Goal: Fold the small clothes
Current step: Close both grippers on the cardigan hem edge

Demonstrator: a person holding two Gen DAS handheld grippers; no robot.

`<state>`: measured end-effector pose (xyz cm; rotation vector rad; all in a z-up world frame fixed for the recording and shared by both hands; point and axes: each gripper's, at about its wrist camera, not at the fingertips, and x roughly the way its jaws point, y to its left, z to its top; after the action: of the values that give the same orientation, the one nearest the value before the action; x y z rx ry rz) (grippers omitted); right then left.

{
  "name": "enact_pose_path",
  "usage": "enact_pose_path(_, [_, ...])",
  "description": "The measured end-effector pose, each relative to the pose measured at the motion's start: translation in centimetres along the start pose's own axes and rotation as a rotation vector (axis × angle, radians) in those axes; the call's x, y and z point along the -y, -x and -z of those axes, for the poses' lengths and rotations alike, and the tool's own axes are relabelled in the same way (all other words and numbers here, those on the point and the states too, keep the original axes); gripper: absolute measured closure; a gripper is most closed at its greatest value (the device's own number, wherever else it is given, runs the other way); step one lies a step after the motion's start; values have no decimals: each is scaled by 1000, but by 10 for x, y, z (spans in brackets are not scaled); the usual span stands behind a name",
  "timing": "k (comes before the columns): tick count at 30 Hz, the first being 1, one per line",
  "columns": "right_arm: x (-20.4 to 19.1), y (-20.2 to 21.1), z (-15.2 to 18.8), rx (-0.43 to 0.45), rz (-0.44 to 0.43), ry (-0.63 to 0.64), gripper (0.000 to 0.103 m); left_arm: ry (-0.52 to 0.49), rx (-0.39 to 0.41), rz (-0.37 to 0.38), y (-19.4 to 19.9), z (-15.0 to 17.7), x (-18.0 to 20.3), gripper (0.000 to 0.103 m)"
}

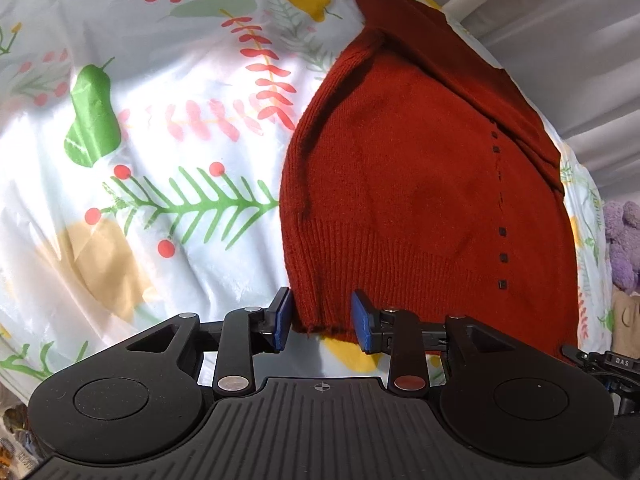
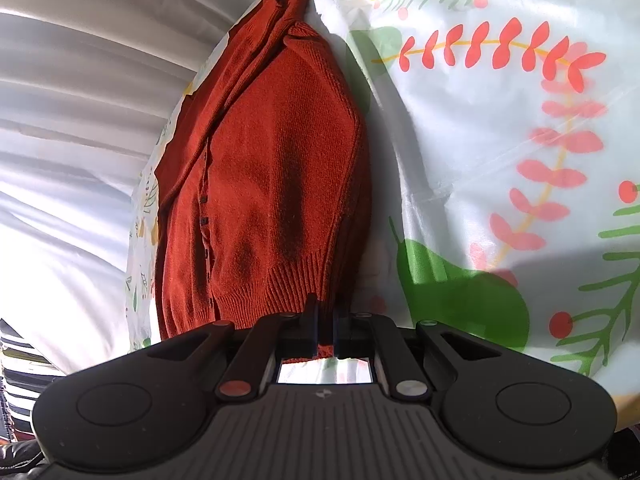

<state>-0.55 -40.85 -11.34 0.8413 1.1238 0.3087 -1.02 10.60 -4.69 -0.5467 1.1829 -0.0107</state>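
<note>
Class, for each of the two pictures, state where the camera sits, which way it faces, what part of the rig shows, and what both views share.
Left wrist view: sits on the left gripper, looking forward along its open blue-padded fingers straddling the ribbed hem corner of the red knit cardigan.
Right wrist view: sits on the right gripper, facing along fingers shut on the cardigan's hem.
Shared: the cardigan, the floral tablecloth and white curtain.

Black ribbed grippers, blue-padded jaws, silver screws.
</note>
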Motion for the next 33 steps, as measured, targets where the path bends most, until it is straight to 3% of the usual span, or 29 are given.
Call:
enact_pose_path(4, [-1, -1, 0, 2, -8, -5, 97, 25, -11, 19, 0, -2, -4, 72])
enact_pose_path(6, [-1, -2, 0, 0, -8, -7, 97, 30, -22, 15, -4, -2, -4, 87])
enact_pose_path(9, [-3, -3, -1, 3, -10, -8, 97, 54, -22, 19, -6, -1, -8, 92])
enact_pose_path(15, [-10, -5, -3, 12, -22, -1, 98, 79, 13, 40, -3, -3, -4, 95])
enact_pose_path(20, [-19, 0, -15, 63, -61, 3, 98, 113, 146, 168, 24, -23, 13, 96])
enact_pose_path(25, [-36, 3, -45, 163, -101, 35, 98, 89, 320, 244, 38, -75, 34, 97])
enact_pose_path(29, [-51, -3, -77, 260, -79, 90, 98, 17, 396, 189, 26, -117, 56, 97])
enact_pose_path(33, [-60, -20, -106, 339, 23, 150, 98, -37, 421, 101, -3, -149, 71, 97])
